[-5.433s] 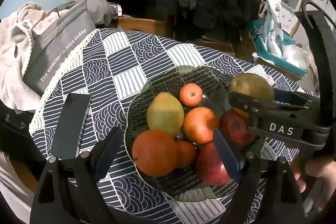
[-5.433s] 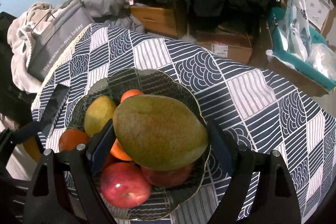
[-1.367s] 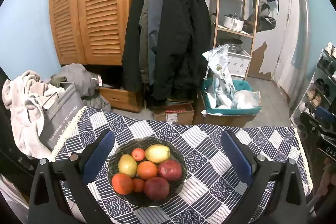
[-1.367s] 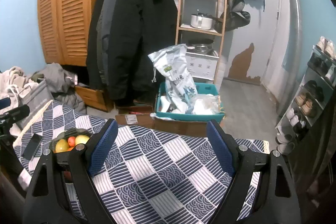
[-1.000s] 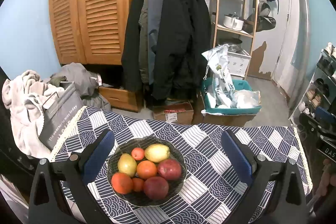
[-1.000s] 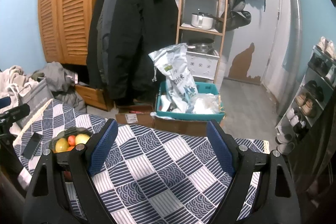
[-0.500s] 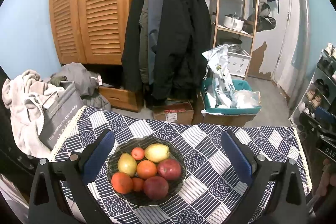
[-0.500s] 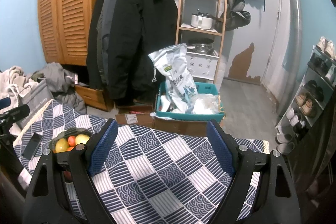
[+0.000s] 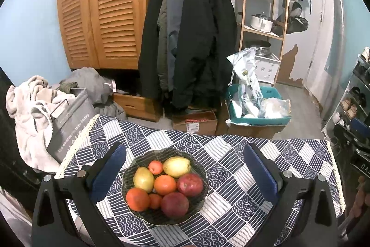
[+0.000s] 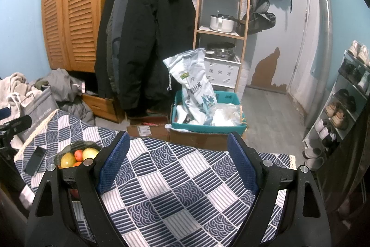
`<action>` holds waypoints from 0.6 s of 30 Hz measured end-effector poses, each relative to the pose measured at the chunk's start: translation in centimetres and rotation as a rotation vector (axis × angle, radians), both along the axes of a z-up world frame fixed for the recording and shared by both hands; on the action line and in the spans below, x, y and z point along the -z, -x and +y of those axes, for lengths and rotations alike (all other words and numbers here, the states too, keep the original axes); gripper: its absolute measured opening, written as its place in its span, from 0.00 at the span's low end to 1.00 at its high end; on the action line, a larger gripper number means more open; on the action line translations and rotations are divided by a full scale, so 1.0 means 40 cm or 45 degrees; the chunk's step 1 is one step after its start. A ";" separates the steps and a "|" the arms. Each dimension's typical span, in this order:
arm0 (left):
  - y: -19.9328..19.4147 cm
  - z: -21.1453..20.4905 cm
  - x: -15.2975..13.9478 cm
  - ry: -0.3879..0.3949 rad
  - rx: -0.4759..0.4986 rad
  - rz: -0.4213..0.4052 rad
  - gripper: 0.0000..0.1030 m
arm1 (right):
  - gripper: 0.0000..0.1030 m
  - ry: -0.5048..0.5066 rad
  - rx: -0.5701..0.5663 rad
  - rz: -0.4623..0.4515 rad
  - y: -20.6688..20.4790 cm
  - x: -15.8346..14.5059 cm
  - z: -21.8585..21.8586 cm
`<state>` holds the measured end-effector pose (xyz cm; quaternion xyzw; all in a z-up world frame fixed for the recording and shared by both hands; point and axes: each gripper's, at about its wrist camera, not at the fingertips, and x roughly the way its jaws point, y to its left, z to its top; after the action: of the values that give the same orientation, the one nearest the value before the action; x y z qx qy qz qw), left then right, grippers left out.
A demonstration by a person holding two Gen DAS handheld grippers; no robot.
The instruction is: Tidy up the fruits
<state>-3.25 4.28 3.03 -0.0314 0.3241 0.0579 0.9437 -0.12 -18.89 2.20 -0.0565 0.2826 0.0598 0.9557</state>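
Both jaws stand released, nothing between them: left gripper [image 9: 185, 168] hangs above the fruit bowl [image 9: 198, 166], which lies beyond the right gripper's [image 10: 178, 154] left finger [image 10: 113, 161].

Readable text is sparse. Grey bag [image 9: 69, 122] at the table's left edge: white slanted print, "The weacher... nice today" as far as it can be made out; right wrist view shows only "nice today" [image 10: 38, 115]. Black device [image 9: 362, 166] at the right edge of the left wrist view: white letters "DAS", cut off by the frame. White sack [image 10: 194, 87] in the teal bin: large Chinese characters, last looks like "米", rest not legible
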 end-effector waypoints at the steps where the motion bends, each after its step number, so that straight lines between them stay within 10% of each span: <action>1: 0.001 -0.001 0.000 0.000 -0.003 -0.001 0.99 | 0.82 -0.001 0.001 0.000 0.000 0.001 -0.004; 18: 0.002 0.000 -0.007 -0.005 -0.012 -0.013 0.99 | 0.82 0.004 0.000 0.000 0.000 0.000 -0.003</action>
<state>-3.34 4.29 3.32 -0.0312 0.3188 0.0628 0.9452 -0.14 -19.00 2.21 -0.0578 0.2827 0.0593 0.9556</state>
